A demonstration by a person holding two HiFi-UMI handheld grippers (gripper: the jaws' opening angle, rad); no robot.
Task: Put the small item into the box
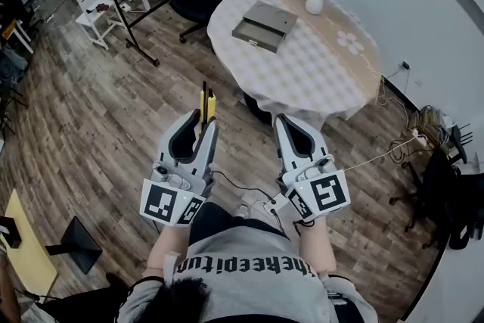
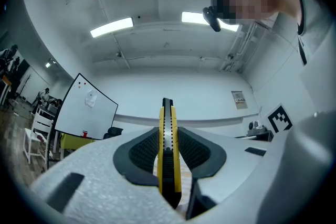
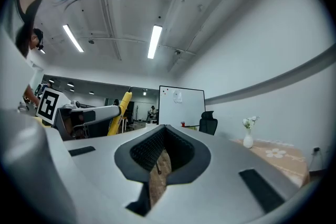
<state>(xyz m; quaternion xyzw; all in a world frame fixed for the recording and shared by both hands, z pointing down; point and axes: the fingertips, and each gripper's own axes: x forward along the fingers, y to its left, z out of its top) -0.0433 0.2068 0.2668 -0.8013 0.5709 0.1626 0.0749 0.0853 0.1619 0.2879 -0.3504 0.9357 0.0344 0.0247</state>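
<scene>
Knife point(image 1: 206, 105), yellow body with a black slider strip, is clamped upright in the left gripper point(image 1: 205, 123). The jaws are closed on its flat sides near the lower end, and most of its length projects past the fingertips. The right gripper point(image 1: 284, 122) has its jaws closed together with nothing between them; only floor shows behind the pads.

Location: both grippers are held near the person's body, over wooden floor. The box point(image 1: 263, 25), shallow and grey, lies on the far round table point(image 1: 325, 76), left of the vase point(image 1: 315, 2) and well apart from the knife.

Handling, judged:
- The knife is probably light, stiff and narrow, so it will not sag or deform under clamping.
- The smooth casing may pivot about the pads if bumped, and a grip nearer mid-length would resist this.
- Whether the blade tip is extended cannot be determined, so treat the far end as sharp.
- Lower it flat into the box rather than dropping it on end.
</scene>
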